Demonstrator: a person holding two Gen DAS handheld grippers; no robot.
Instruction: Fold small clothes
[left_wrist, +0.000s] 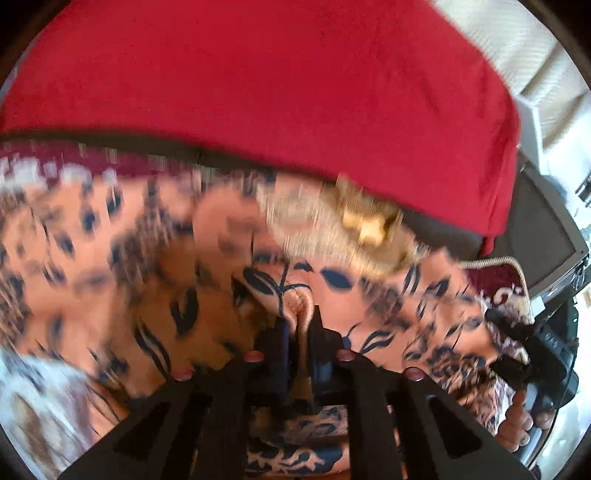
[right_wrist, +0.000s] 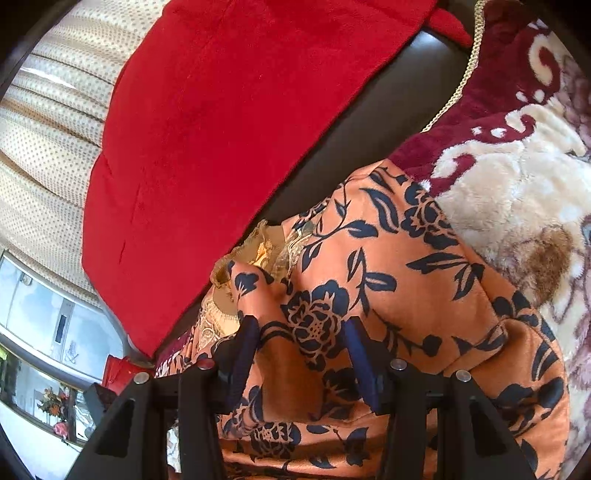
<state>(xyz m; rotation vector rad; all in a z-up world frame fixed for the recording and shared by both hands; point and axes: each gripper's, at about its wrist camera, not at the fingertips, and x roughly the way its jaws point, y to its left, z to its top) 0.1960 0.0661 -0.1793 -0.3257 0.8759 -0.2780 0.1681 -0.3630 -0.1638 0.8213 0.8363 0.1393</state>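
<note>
In your left wrist view, much of it blurred, your left tool (left_wrist: 300, 325) is pinched shut on a thin fold of the orange floral garment (left_wrist: 369, 295), which spreads across the lower half of the frame; beyond it lies a red blanket (left_wrist: 258, 92), with a patterned maroon-and-cream blanket (left_wrist: 498, 284) at the right edge and a cream dotted curtain (left_wrist: 517, 48) in the far corner; your other hand (left_wrist: 517, 424) shows low at the right. In your right wrist view, your right tool (right_wrist: 301, 343) stands half open with a raised bulge of the same garment (right_wrist: 369, 258) between its blue pads (right_wrist: 360, 354); whether they press it, you cannot tell; the plush blanket (right_wrist: 498, 184) lies beneath, the red blanket (right_wrist: 203, 147) and curtain (right_wrist: 55, 129) beyond.
</note>
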